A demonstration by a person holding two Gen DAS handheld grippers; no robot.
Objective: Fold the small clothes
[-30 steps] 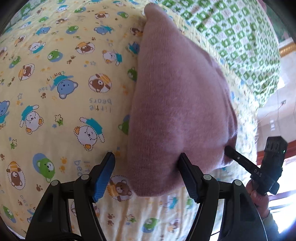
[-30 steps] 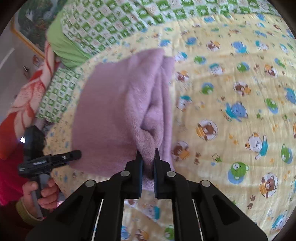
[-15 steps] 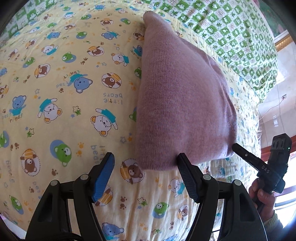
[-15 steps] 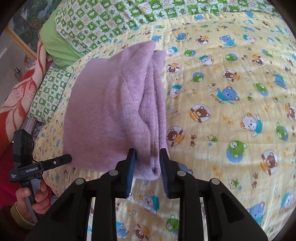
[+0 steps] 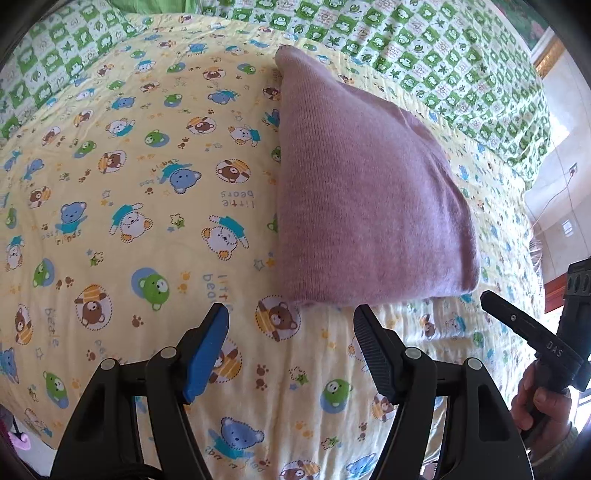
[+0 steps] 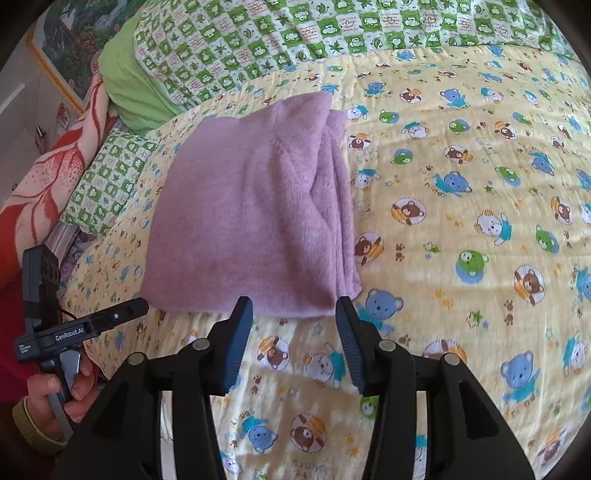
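Note:
A folded mauve knit garment [image 5: 365, 206] lies flat on the yellow bear-print bedsheet [image 5: 129, 221]. It also shows in the right wrist view [image 6: 251, 221], with its stacked folded edges on the right side. My left gripper [image 5: 291, 325] is open and empty, just short of the garment's near edge. My right gripper [image 6: 294, 314] is open and empty, its fingertips at the garment's near edge. Each gripper shows at the edge of the other's view, the right one [image 5: 517, 325] and the left one [image 6: 114, 317].
A green-and-white checked quilt [image 6: 295, 33] lies along the far side of the bed. A green pillow [image 6: 129, 88] and a red floral blanket [image 6: 48, 173] lie at the left. The bed edge is near the garment [image 5: 517, 229].
My right gripper has let go of the garment's folded edge and opened. Both grippers have pulled back from the garment, which now lies flat.

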